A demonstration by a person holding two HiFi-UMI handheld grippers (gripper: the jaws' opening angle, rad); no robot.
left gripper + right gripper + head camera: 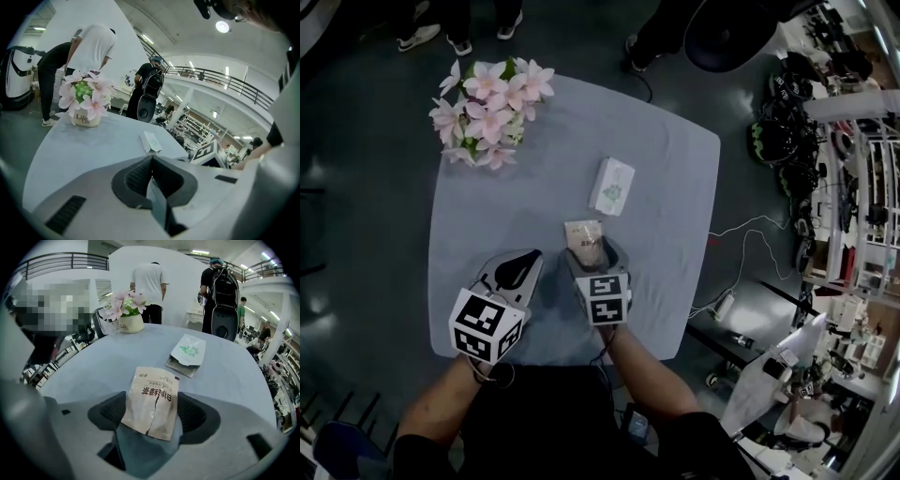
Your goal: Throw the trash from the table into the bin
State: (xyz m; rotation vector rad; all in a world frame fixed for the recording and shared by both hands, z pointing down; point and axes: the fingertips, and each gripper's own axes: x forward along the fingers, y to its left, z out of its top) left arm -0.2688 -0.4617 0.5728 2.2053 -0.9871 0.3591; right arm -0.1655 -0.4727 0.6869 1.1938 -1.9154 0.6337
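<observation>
- Flower pot (487, 112) is standing at the far-left corner of the bench (506, 206). I am reading it as decoration, not trash, and leaving it out of the count.
- Left hand-held gripper (151, 160) is hovering low over the near-left part of the cloth. Its jaws are meeting and it is carrying nothing.
- Beige sachet (152, 401), split at its near edge, is lying on the bench toward the front.
- Right hand-held gripper (596, 251) is straddling the sachet. Its jaws are standing wide, one on each side, and the pads are not pressing on it. The pick is being set up, not made.
- White packet with green print (188, 352) is lying just beyond the sachet and slightly to the right, apart from it and untouched.

Progress, as judged:
- Nothing is looking binned yet.
- Two pieces of trash are sitting on the bench, one lined up for a grasp and one waiting.
- No bin is showing in any view, so I cannot tell where it is standing.
- Remaining: closing on the sachet, carrying it to the bin, then repeating for the packet.
</observation>
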